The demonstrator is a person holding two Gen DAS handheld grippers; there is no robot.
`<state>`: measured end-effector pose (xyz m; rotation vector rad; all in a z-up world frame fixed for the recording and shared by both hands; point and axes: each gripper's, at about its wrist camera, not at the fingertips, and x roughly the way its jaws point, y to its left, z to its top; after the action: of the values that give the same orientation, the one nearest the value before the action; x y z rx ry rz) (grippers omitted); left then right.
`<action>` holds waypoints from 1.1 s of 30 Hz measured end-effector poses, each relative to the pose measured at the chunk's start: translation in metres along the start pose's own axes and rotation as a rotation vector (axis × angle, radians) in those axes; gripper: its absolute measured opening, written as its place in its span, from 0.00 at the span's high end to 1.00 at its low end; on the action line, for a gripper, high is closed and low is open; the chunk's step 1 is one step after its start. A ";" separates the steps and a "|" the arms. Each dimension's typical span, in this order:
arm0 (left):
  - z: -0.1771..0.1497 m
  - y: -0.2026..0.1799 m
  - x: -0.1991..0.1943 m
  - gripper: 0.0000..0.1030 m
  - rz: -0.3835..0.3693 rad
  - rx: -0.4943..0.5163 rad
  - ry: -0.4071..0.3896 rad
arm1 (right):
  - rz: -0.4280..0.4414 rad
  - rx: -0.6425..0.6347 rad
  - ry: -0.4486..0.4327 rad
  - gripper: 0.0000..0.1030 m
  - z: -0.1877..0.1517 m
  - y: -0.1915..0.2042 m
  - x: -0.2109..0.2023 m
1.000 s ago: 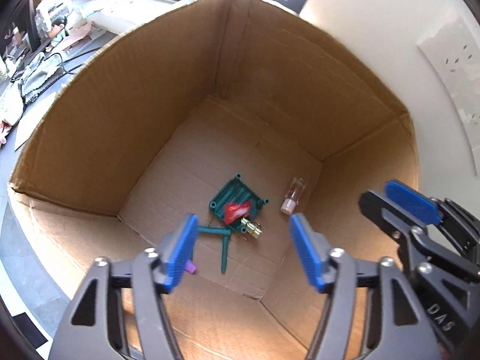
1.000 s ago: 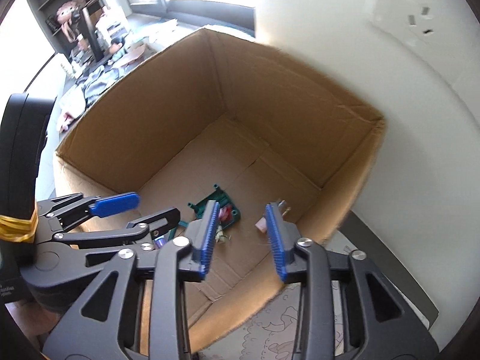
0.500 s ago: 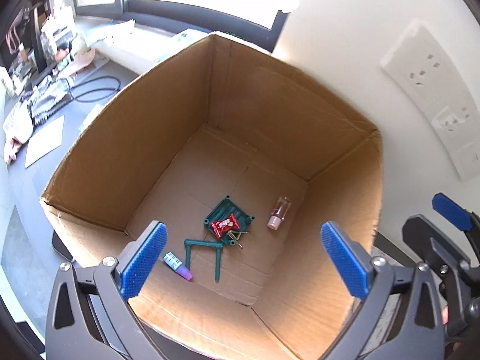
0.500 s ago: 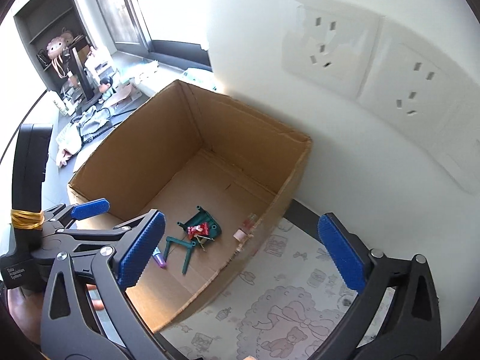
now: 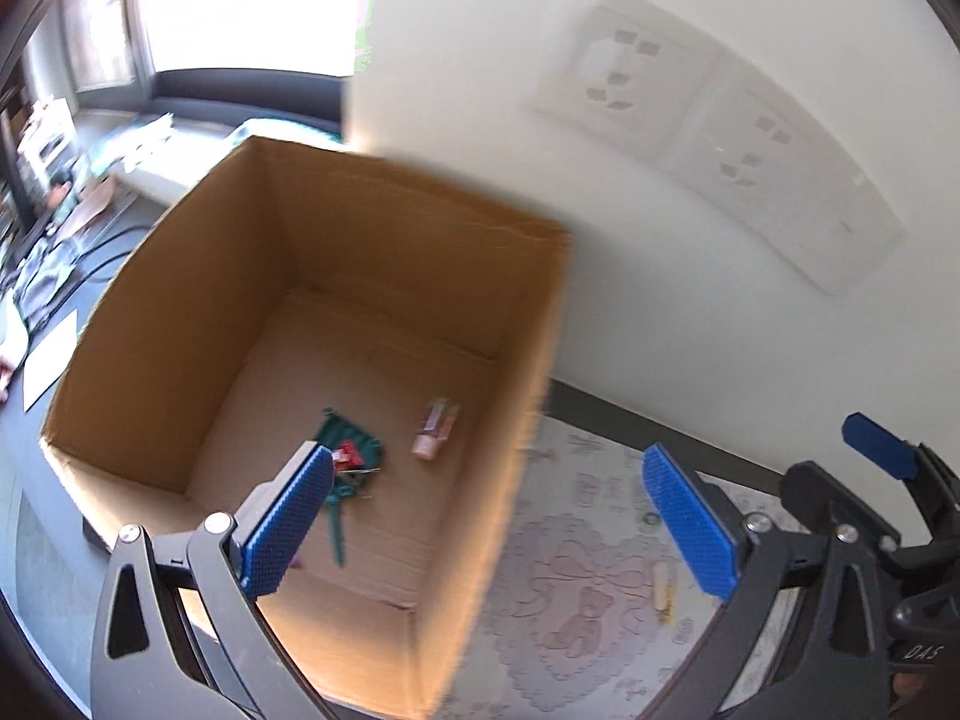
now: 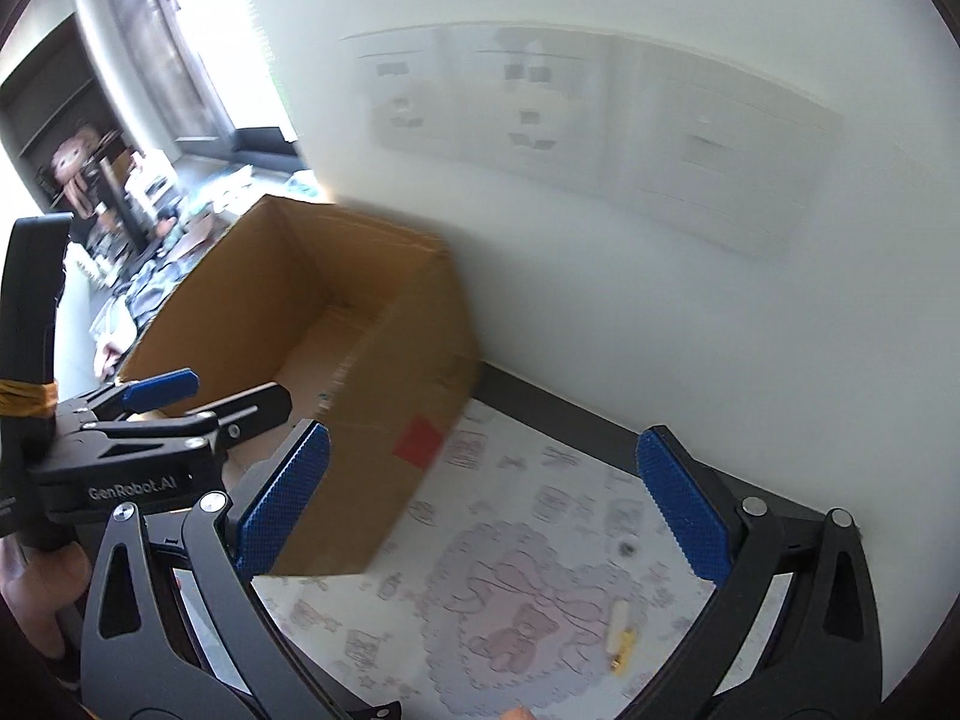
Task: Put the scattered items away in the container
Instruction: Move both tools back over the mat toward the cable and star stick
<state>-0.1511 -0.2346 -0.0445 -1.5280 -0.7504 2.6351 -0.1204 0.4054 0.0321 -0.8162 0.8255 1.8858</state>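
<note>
Several items (a green part, a small bottle) are already gathered in the cardboard box; a cream stick remains on the patterned mat, and both the left gripper and right gripper are spread wide, empty

Matt brown corrugated cardboard box; printed mat looks soft, cloth-like; gripper pads textured blue rubbery; wall smooth matt white.

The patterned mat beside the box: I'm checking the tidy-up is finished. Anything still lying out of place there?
Yes. A small cream and yellow item still lies loose on the patterned mat, outside the cardboard box; blur hides what it is.
</note>
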 end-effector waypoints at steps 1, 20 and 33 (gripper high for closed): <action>-0.001 -0.009 0.001 0.00 -0.009 0.013 0.003 | -0.008 0.009 -0.004 0.00 -0.002 -0.007 -0.004; -0.059 -0.140 0.047 0.00 -0.101 0.242 0.166 | -0.100 0.215 0.022 0.00 -0.093 -0.130 -0.050; -0.090 -0.167 0.082 0.00 -0.116 0.298 0.279 | -0.125 0.310 0.068 0.13 -0.143 -0.179 -0.049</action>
<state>-0.1588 -0.0311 -0.0816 -1.6560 -0.3935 2.2601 0.0883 0.3352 -0.0474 -0.7223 1.0530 1.5782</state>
